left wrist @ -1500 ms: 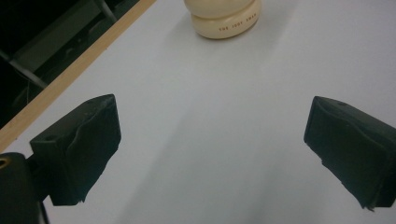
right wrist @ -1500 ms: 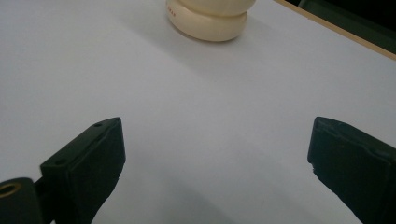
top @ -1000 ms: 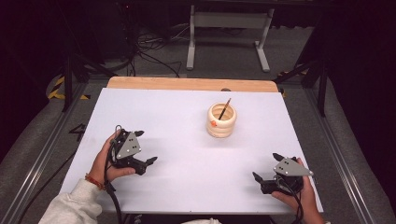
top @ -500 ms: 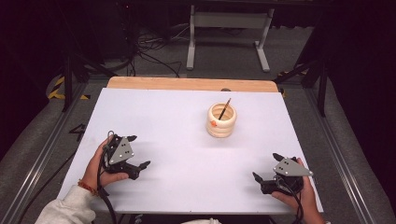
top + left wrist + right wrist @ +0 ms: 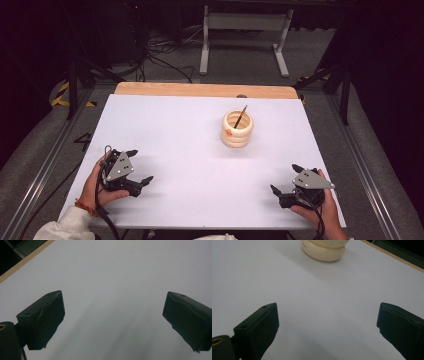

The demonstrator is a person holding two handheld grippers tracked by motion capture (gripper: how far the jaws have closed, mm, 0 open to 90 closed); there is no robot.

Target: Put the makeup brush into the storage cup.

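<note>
The one cream, ring-sided wooden pot [image 5: 237, 129] stands on the white table [image 5: 200, 145], toward the far right, with one thin dark stick [image 5: 240, 116] leaning inside it. Two grippers rest near the front edge, well apart from the pot: the left gripper [image 5: 138, 166] and the right gripper [image 5: 285, 179]. Both have jaws spread wide, holding nothing.
</note>
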